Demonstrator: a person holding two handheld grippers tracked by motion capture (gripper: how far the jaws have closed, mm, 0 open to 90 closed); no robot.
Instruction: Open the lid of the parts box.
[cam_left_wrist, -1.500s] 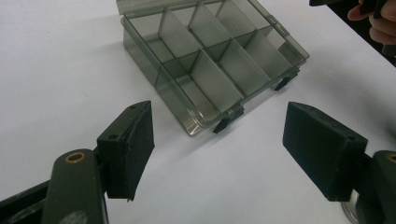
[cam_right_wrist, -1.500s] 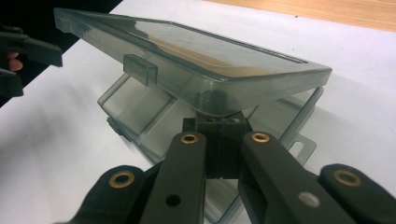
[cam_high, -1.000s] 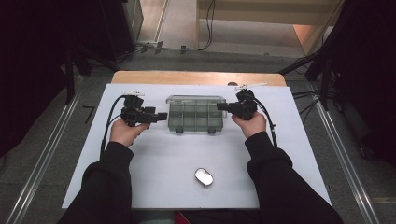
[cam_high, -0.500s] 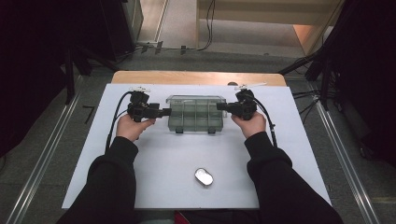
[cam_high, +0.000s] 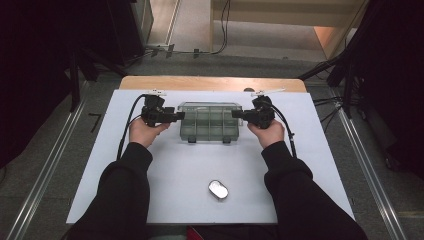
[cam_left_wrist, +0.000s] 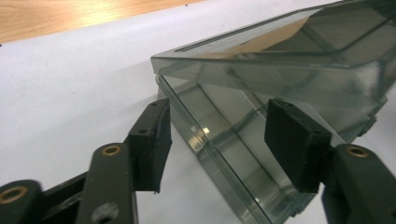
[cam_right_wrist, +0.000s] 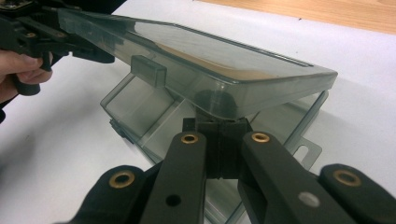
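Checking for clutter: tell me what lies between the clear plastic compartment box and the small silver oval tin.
Bare white table between box and tin, in the high view.

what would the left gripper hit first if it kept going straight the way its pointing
Most likely the end wall of the clear compartment box. The left gripper points right at it, with the box's corner between its open pads, which have just been closing. The half-raised lid sits above that line, though depth is hard to judge.
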